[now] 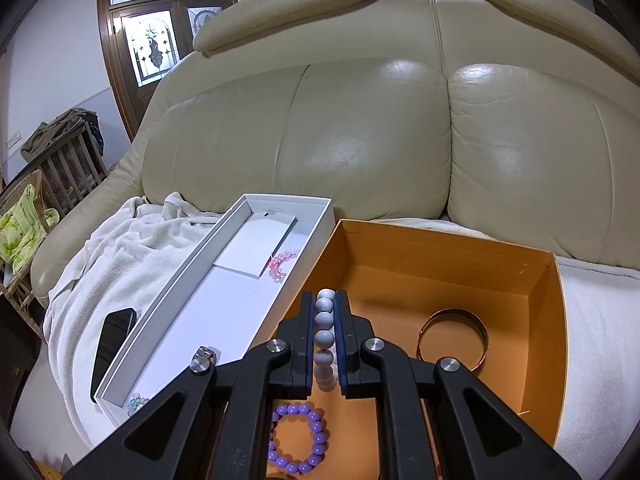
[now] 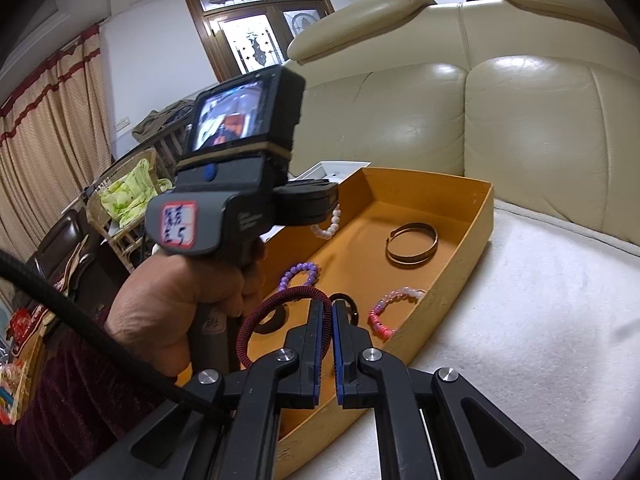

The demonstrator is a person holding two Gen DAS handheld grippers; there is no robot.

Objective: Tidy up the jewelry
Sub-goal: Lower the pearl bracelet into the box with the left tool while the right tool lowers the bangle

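In the left wrist view my left gripper [image 1: 323, 300] is shut on a pale grey bead bracelet [image 1: 324, 338], held over the near left corner of the orange box [image 1: 440, 268]. The right wrist view shows that gripper [image 2: 316, 200] in a person's hand [image 2: 176, 300], with the pale beads [image 2: 330, 224] dangling below it. My right gripper [image 2: 331, 305] is shut on a red-and-black braided cord bracelet [image 2: 276, 304] above the box's near end [image 2: 476, 236]. In the box lie a gold bangle [image 2: 412, 242], a purple bead bracelet [image 2: 302, 274] and a pink bead bracelet [image 2: 390, 312].
A long white box [image 1: 176, 300] stands left of the orange one, with pink beads [image 1: 280, 266] and a silver clasp [image 1: 204, 356] inside. A black phone [image 1: 114, 344] lies on the white towel [image 1: 120, 256]. The cream sofa back [image 1: 360, 128] rises behind. A black ring [image 2: 348, 300] also lies in the orange box.
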